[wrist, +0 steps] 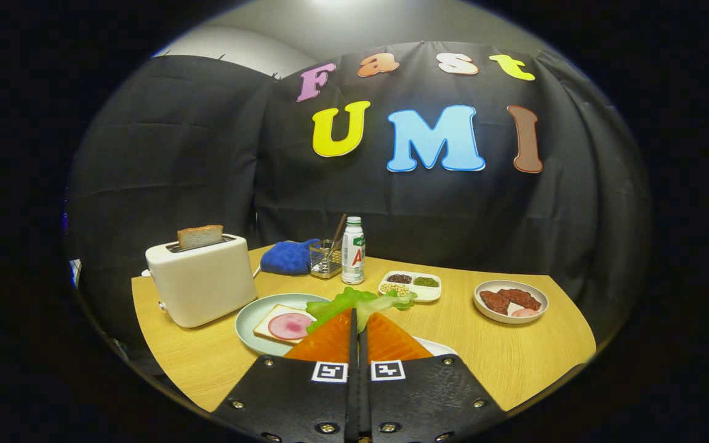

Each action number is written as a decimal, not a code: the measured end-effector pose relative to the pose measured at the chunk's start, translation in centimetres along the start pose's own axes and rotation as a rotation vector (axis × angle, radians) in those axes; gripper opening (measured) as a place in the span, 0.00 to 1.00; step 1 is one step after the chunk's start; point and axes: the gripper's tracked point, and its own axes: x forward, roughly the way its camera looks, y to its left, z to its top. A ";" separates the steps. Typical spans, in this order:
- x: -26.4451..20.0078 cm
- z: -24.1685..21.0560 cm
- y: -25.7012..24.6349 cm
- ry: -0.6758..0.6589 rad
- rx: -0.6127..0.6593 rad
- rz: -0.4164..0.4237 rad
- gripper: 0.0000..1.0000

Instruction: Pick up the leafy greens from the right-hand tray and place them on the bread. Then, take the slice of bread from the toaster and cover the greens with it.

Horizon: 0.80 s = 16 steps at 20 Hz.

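My gripper (357, 315) is shut on the leafy greens (354, 301), which fan out pale green from between the fingertips, lifted above the table. Just left of the fingers lies a pale green plate (250, 320) holding a slice of bread (277, 323) topped with a round pink slice of ham (290, 326). Farther left stands a white toaster (202, 280) with a second slice of bread (200, 235) sticking up out of its slot. A white tray's edge (437, 348) peeks out just right of the fingers.
Beyond the greens stand a milk bottle (352, 249), a small wire rack (326, 258), a blue cloth (288, 256) and a divided dish of grains (410, 285). A bowl of meat pieces (511, 301) sits to the right on the wooden table (514, 363).
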 end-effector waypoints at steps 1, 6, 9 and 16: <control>0.3 0.0 0.6 -0.003 0.004 0.009 0.00; 2.2 -0.8 3.4 -0.006 -0.014 0.049 0.00; 3.4 -1.6 5.6 0.010 -0.012 0.096 0.00; 6.2 -2.6 8.3 0.040 0.023 0.142 0.00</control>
